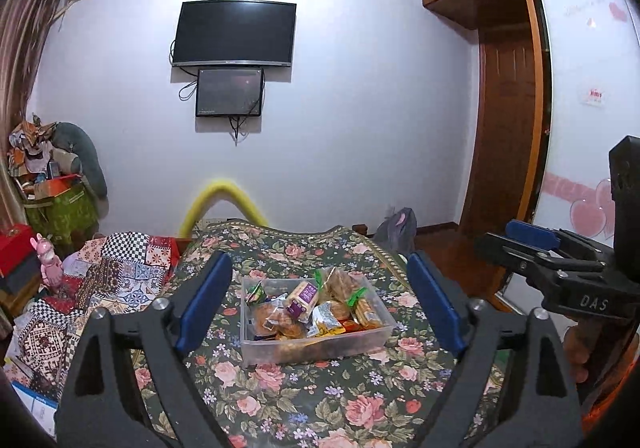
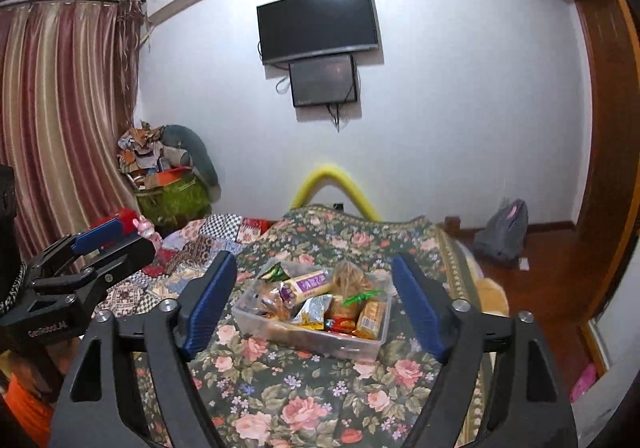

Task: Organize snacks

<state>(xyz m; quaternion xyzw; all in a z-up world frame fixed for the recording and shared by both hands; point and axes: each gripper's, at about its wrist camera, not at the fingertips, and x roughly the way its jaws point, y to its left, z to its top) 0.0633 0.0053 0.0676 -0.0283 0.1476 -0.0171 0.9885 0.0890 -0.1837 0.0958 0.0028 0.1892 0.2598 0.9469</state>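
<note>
A clear plastic box (image 1: 376, 342) full of wrapped snacks stands on the floral tablecloth (image 1: 320, 400). Among the snacks are a purple-labelled packet (image 1: 303, 299), green-tied biscuit packs (image 1: 360, 306) and a silver sachet (image 1: 325, 318). My left gripper (image 1: 322, 306) is open and empty, held above and short of the box, its blue pads on either side of it. In the right wrist view the box (image 2: 360, 348) and the purple packet (image 2: 310, 284) show too, with my right gripper (image 2: 314, 310) open and empty around them. Each gripper shows at the other view's edge.
A patchwork cloth (image 1: 116, 276) covers a surface on the left, with a pink toy (image 1: 49, 262). A yellow foam arch (image 1: 224, 204) stands behind the table. A grey bag (image 2: 502, 232) sits on the wooden floor at right. Clutter fills the left corner (image 1: 52, 184).
</note>
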